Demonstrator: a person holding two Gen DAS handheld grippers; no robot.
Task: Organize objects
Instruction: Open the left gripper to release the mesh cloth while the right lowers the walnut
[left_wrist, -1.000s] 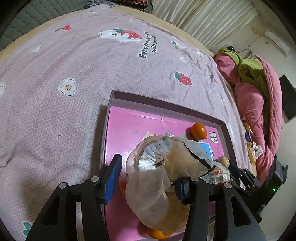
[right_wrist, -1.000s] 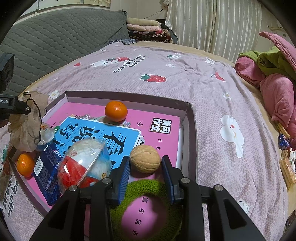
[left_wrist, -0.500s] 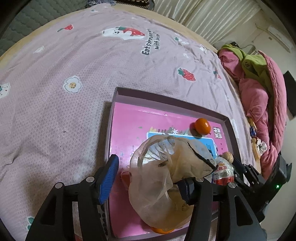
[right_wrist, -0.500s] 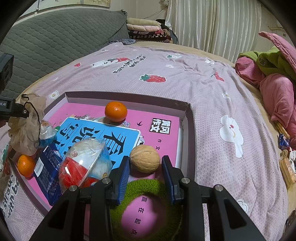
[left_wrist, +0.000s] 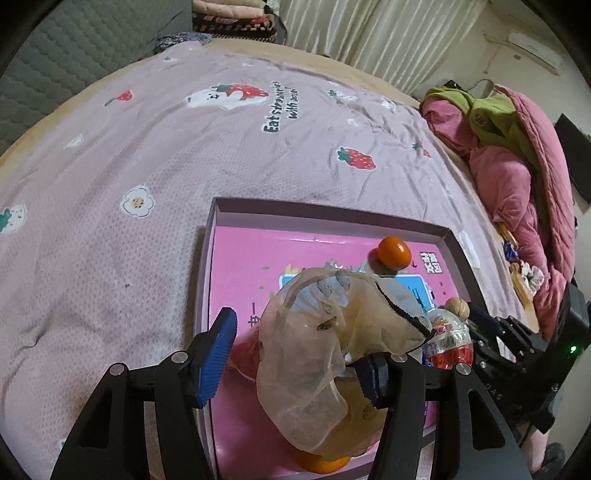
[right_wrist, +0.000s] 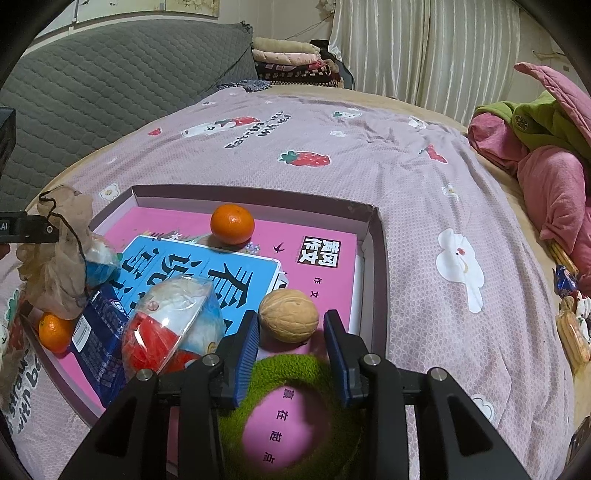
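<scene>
My left gripper (left_wrist: 299, 363) has just been spreading its jaws; the sheer beige mesh pouch (left_wrist: 325, 354) drapes off its right finger, above the shallow purple cardboard tray (left_wrist: 332, 212), unpinched.

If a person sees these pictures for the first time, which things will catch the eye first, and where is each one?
The sheer beige pouch draped over one finger of the left gripper, above the near left corner of the shallow box, stands out first. Next comes the walnut between the right gripper's fingers, just beyond a fuzzy green ring. An orange mandarin sits near the box's far wall.
</scene>
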